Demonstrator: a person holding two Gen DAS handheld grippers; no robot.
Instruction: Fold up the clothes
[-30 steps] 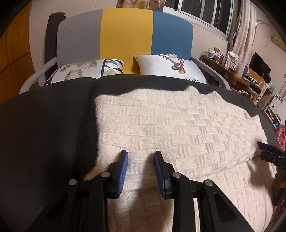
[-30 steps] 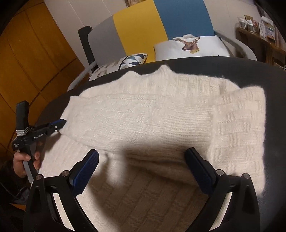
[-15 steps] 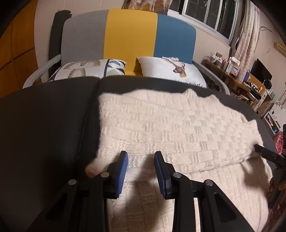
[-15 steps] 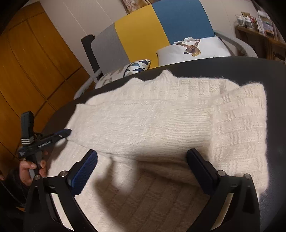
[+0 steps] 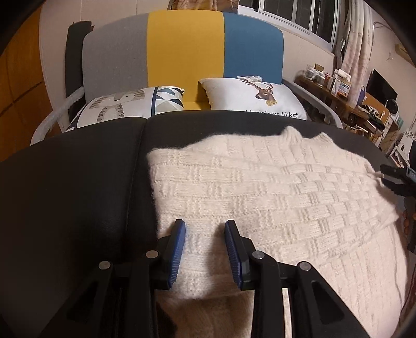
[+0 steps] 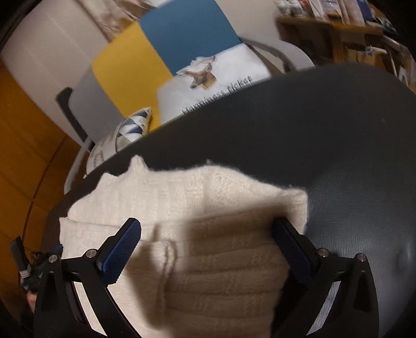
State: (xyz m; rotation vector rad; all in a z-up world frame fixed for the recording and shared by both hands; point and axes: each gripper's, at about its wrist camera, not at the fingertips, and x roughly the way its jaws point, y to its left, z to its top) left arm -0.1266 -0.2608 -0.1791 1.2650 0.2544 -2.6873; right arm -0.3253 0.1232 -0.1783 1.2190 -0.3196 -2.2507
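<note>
A cream basket-weave knit sweater (image 5: pixel 273 197) lies spread on a black padded surface (image 5: pixel 72 192), filling the centre and right of the left wrist frame; bare black padding shows to its left. A folded layer of the knit crosses the garment, its lower edge running diagonally toward the right of the frame.

The left gripper (image 5: pixel 205 247) sits at lower centre of its frame over the sweater's left portion. Its blue-padded jaws stand partly spread with knit showing in the gap; whether they pinch any fabric cannot be told.

The right gripper (image 6: pixel 206 249) has its jaws spread wide, one at each side of a shadowed fold of the sweater (image 6: pixel 208 234). The fingers appear to rest at the fabric without clamping it. This view is motion-blurred and tilted. In the left wrist frame the right gripper (image 5: pixel 395 179) shows at the right edge, at the sweater's side, with part of a hand (image 5: pixel 407 221) below it.

Surroundings: behind the surface stands a sofa (image 5: pixel 182 52) with a grey, yellow and blue back, carrying a geometric-patterned cushion (image 5: pixel 130 106) and a white deer-print cushion (image 5: pixel 254 96). A cluttered wooden desk (image 5: pixel 345 104) occupies the upper right, a window (image 5: pixel 296 13) above it. Orange wood panelling (image 6: pixel 23 135) fills the left of the right wrist frame. Nothing lies on top of the sweater.
</note>
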